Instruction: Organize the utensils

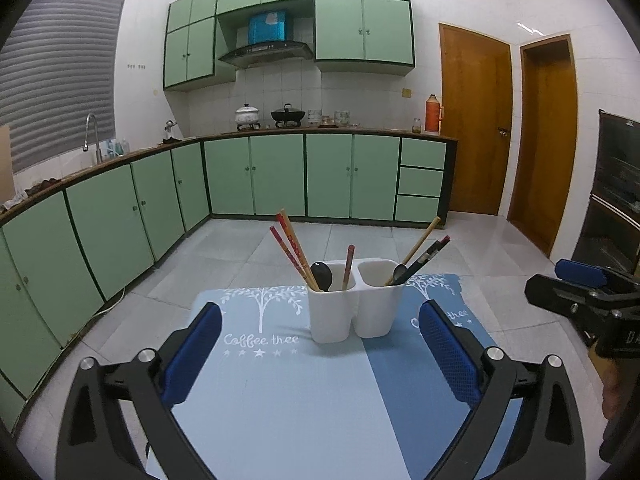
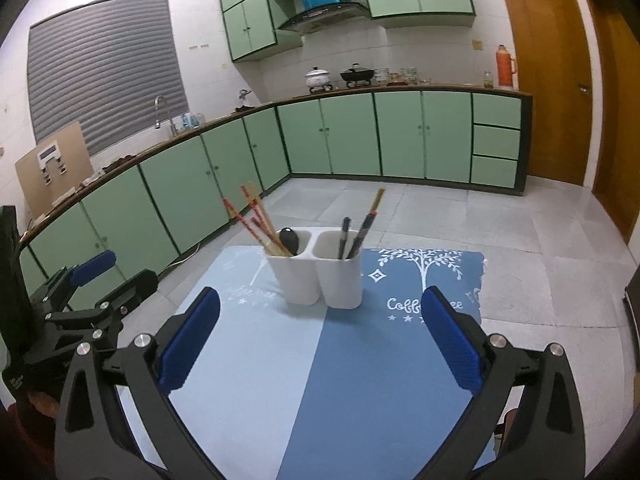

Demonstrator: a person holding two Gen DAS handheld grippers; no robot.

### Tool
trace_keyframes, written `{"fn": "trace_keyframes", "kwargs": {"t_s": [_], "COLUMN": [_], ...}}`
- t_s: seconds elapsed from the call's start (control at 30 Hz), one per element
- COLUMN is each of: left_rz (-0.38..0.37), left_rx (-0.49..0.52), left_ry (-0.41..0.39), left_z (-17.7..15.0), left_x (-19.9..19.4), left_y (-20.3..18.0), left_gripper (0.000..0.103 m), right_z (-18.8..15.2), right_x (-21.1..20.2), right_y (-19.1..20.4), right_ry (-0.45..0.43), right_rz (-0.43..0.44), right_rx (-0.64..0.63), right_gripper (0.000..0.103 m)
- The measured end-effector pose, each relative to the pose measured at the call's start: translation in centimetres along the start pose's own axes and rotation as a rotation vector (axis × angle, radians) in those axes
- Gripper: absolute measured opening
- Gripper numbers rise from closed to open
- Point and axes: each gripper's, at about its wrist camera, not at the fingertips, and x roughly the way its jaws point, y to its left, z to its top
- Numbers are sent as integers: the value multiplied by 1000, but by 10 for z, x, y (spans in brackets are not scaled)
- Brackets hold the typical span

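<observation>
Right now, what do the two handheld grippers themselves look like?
Both match: the left gripper and right gripper have black angular plastic frames with silver round bolts, and each finger carries a blue pad with a fine dimpled texture. No cables are visible.

desk: covered by a two-tone blue mat (image 1: 280,392) with "Coffee tree" print
on the mat: white twin-cup utensil holder (image 1: 352,312), standing upright near the far edge

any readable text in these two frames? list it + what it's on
"Coffee tree": white script on the blue table mat, under the tree print, left of the white utensil holder.
Same print again at the mat's right side, partly hidden behind a gripper finger in both views.
White markings on the right gripper's body, at the left view's right edge: cut off, unreadable.
</observation>
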Motion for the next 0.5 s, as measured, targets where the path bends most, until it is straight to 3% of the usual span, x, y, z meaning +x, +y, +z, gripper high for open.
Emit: {"fn": "trace_keyframes", "kwargs": {"t_s": [0.5], "left_rz": [5], "left_rx": [8], "left_ry": [-35], "left_z": [4], "left_x": [-24], "left_y": [-3], "left_gripper": [97], "right_z": [3], "right_x": [-20], "right_y": [12], "right_ry": [-25], "right_rz": [20], "right_rx": [-32], "right_gripper": [98]}}
